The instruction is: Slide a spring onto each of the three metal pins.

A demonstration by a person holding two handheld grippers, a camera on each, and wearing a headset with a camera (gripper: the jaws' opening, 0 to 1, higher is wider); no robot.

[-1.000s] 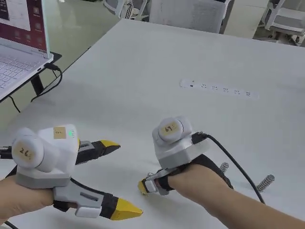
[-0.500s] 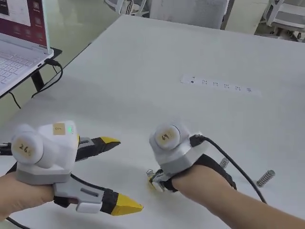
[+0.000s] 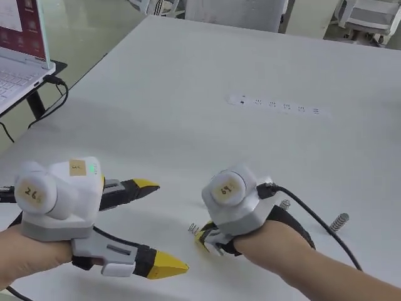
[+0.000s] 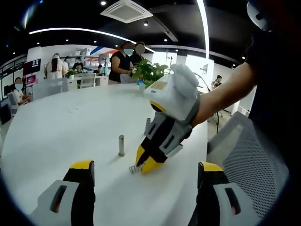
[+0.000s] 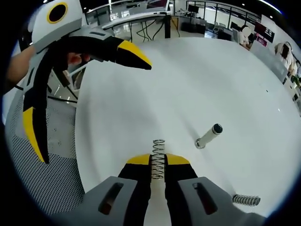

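Observation:
My right gripper (image 3: pixel 203 236) is low over the white table (image 3: pixel 188 94), shut on a thin coil spring (image 5: pixel 158 159). The spring's end (image 3: pixel 193 228) sticks out past the yellow tips. A bare metal pin (image 5: pixel 209 135) stands on the table just beyond and to the side of those tips, and it also appears as the pin (image 4: pixel 121 145) next to the right gripper (image 4: pixel 149 160). My left gripper (image 3: pixel 160 227) is open and empty, pointing at the right one. Two more springs (image 3: pixel 339 221) (image 3: pixel 285 204) are by the right forearm; I cannot tell if they sit on pins.
A power strip (image 3: pixel 279 105) lies flat further back on the table. A laptop (image 3: pixel 15 56) stands on a side stand at far left with a cable (image 3: pixel 53 103) hanging. The right gripper's black cable (image 3: pixel 319 222) trails across the table.
The head camera has tilted. The right gripper has turned slightly near the table, and the spring's end now shows past its tips. The left gripper has stayed open in place.

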